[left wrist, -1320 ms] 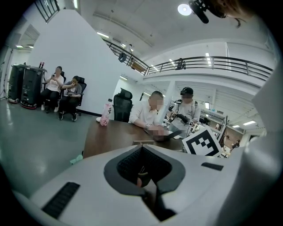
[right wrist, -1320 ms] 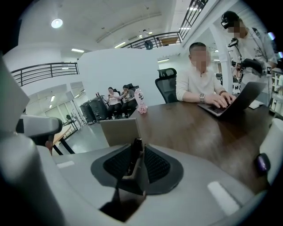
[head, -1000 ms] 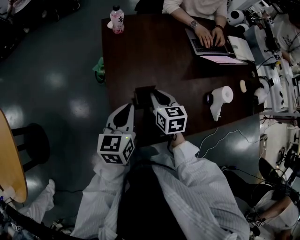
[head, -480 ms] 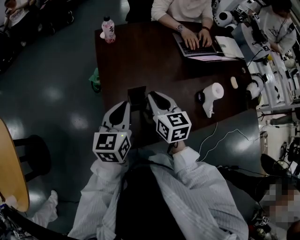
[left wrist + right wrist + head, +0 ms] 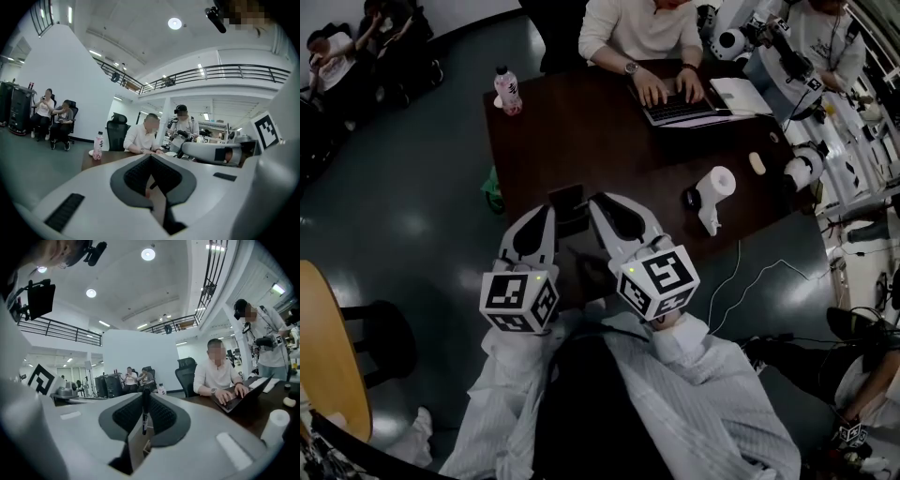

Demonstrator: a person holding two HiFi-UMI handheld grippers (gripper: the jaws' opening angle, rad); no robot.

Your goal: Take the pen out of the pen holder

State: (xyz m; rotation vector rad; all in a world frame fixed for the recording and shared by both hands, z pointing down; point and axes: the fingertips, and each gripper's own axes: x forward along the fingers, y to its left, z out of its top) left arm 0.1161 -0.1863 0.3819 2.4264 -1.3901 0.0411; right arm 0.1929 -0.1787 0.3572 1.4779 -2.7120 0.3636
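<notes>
While the pen [image 5: 146,418] is clamped upright by the right gripper [image 5: 144,398] (outside the holder [image 5: 567,200], seen at its ten o'clock on the table [image 5: 581,122]), the left gripper [image 5: 151,159] is closed on nothing.

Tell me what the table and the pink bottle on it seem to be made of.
Table: probably wood or wood-look veneer, dark brown and smooth with a dull sheen. Bottle: likely clear plastic, since pink contents seem to show through, but it is too small to be sure.
</notes>
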